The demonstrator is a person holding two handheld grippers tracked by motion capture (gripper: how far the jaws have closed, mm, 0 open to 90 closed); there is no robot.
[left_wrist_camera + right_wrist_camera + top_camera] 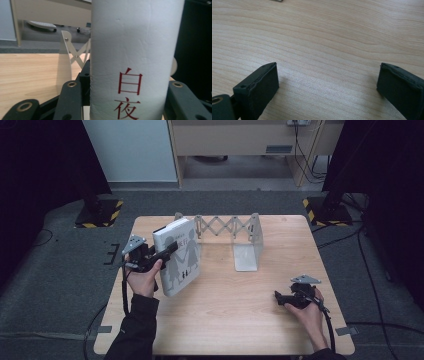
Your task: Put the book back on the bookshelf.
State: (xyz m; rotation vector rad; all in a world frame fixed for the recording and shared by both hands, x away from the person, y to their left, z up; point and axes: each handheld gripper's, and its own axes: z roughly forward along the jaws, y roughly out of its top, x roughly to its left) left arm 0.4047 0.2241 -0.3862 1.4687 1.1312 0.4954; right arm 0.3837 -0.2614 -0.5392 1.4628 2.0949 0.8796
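Observation:
A white book (179, 256) with two dark figures on its cover stands tilted over the left part of the wooden table (225, 320). My left gripper (167, 253) is shut on it from the left side. In the left gripper view the book's spine (135, 50), with red characters on it, sits between the two black jaws of my left gripper (125, 100). My right gripper (280, 298) rests low at the table's right front, held by a hand. Its jaws stand wide apart, and my right gripper (327, 82) has just bare wood between them.
An expanding metal book rack (227, 226) with scissor links stands at the table's back middle, its right end plate (248, 251) upright on a flat foot. Its links (72, 52) also show behind the book. Black stands flank the table on the grey floor.

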